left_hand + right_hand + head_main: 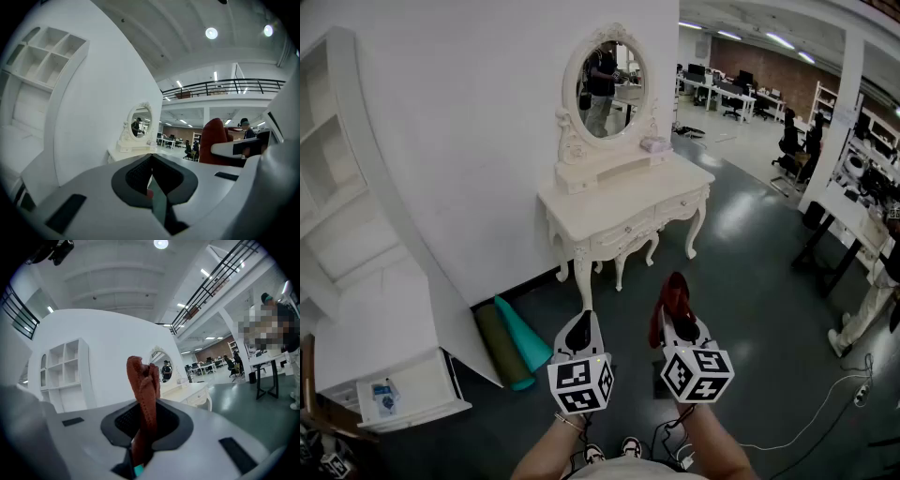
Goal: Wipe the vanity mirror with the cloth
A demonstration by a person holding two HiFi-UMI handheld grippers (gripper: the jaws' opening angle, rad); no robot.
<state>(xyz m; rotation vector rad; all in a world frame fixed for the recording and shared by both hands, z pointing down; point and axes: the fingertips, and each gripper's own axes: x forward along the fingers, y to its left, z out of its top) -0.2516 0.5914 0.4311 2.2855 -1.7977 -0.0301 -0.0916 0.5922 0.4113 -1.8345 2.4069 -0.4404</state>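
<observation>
An oval vanity mirror (607, 86) in a cream carved frame stands on a cream dressing table (619, 208) against the white wall. It also shows in the left gripper view as the mirror (139, 123) and in the right gripper view as the mirror (162, 364). My right gripper (676, 298) is shut on a red-brown cloth (672, 302), which sticks up between its jaws as the cloth (145, 394). My left gripper (579, 328) is shut with nothing in it. Both grippers hover over the floor, well short of the table.
White shelving (347, 244) stands at the left. Rolled mats, one teal (523, 339) and one olive, lie on the dark floor by the wall. A black desk (853, 234) and a standing person (872, 300) are at the right. Cables (834, 394) trail on the floor.
</observation>
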